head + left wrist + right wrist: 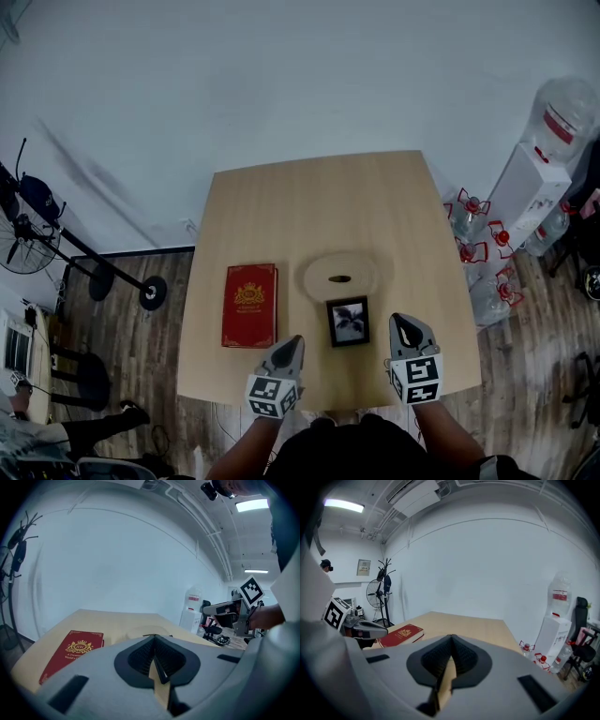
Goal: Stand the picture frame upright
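The small black picture frame (348,322) lies flat on the wooden table (272,206), near the front edge, with a dark plant picture facing up. My left gripper (292,344) hovers just left of the frame, shut, with nothing between its pads. To the frame's right, my right gripper (405,324) is also shut and empty. Neither touches the frame. In the left gripper view the closed jaws (154,638) cover most of the table. The right gripper view shows its closed jaws (451,637) over bare tabletop.
A red book (250,306) lies left of the frame. Just behind the frame sits a round wooden disc (339,275) with a dark slot. Water bottles (487,253) and a dispenser (539,183) stand on the floor at right, a fan (23,244) at left.
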{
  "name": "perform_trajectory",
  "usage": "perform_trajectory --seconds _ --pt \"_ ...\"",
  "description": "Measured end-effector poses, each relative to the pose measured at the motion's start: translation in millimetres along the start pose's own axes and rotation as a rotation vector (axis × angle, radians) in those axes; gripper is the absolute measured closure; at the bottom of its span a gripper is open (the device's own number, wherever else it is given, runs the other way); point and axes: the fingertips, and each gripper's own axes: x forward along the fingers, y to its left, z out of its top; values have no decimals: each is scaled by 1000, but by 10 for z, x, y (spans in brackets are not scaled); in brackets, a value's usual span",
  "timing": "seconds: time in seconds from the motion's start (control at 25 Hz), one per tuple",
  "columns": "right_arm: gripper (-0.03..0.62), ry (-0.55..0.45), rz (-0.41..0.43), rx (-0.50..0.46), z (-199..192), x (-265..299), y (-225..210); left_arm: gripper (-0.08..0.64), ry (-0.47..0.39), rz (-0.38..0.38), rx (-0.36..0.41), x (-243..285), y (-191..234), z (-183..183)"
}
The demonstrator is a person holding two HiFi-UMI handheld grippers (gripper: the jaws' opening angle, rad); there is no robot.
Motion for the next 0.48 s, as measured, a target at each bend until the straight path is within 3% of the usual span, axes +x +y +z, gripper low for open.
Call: perform_trajectory --seconds 0.48 --pt "583 29 -13 -9 -79 -29 -142 560 6 4 11 25 1 12"
